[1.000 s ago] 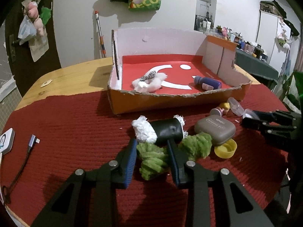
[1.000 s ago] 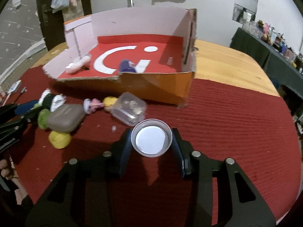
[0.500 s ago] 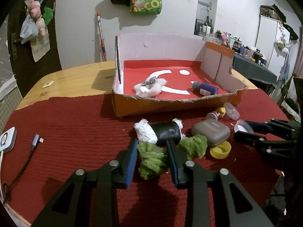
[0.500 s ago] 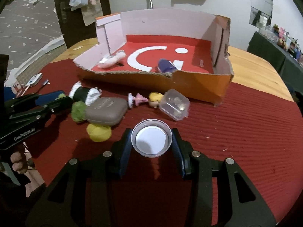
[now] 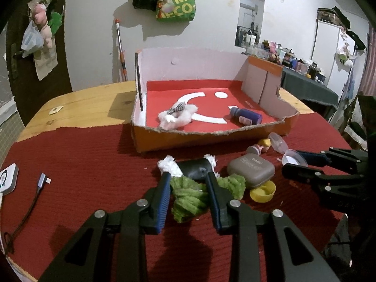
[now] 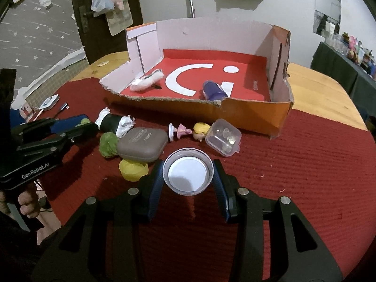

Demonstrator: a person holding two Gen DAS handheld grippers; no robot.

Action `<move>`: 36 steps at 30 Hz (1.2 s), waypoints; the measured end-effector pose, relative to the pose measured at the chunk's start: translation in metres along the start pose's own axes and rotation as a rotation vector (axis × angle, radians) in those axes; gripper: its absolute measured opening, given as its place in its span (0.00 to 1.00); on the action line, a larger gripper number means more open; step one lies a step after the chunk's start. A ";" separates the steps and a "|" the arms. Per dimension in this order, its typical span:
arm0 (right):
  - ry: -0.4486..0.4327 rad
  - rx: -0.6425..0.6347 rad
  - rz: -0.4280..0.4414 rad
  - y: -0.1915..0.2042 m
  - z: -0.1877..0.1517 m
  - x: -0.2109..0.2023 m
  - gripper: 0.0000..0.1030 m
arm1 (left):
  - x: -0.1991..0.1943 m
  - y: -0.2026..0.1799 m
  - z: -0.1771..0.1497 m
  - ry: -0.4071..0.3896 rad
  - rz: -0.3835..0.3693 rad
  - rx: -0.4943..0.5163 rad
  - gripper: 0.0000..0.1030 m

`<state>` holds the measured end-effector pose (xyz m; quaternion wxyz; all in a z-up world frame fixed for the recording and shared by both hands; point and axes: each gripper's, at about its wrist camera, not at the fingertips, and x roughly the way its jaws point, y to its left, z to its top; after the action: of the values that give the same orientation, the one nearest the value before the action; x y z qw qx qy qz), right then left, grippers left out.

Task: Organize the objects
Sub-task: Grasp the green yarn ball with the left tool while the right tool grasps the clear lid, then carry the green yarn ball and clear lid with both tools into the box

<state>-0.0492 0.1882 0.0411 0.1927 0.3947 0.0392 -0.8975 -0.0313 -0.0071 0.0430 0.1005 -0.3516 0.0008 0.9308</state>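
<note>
My left gripper (image 5: 188,181) is shut on the green leg of a plush toy (image 5: 188,197) with a black body and white tufts, lying on the red cloth. My right gripper (image 6: 188,174) is shut on a round clear lid (image 6: 188,175) and holds it just above the cloth; it shows in the left wrist view (image 5: 295,161) too. An orange cardboard box (image 6: 249,115) with a red floor stands behind. It holds a white fluffy toy (image 6: 146,81) and a purple bottle (image 6: 213,90).
On the cloth in front of the box lie a grey case (image 6: 142,143), a yellow cap (image 6: 132,170), a small doll (image 6: 188,130) and a clear coin tub (image 6: 223,137). A white device and a cable (image 5: 35,188) lie at the left edge.
Both grippers have drawn back from the box, each keeping its grip. The right gripper with the lid has swung left, closer to the grey case and yellow cap.
</note>
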 end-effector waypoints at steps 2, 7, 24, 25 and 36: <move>-0.007 -0.001 0.002 0.000 0.002 -0.002 0.38 | -0.002 -0.001 0.003 -0.008 -0.005 0.002 0.31; -0.013 -0.001 0.016 -0.001 0.006 -0.003 0.38 | -0.001 -0.003 0.009 -0.015 -0.010 0.009 0.31; -0.034 -0.043 0.053 0.005 0.025 -0.006 0.38 | 0.004 -0.008 0.034 -0.032 -0.029 0.022 0.31; -0.035 -0.045 0.057 0.005 0.027 -0.007 0.38 | 0.005 -0.009 0.036 -0.031 -0.028 0.028 0.31; -0.024 -0.037 0.112 -0.004 0.051 -0.003 0.38 | 0.013 -0.012 0.059 -0.023 -0.044 0.059 0.31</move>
<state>-0.0842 0.1815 0.0785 0.2505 0.3819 0.0314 -0.8891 -0.0771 0.0118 0.0792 0.1312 -0.3375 0.0192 0.9319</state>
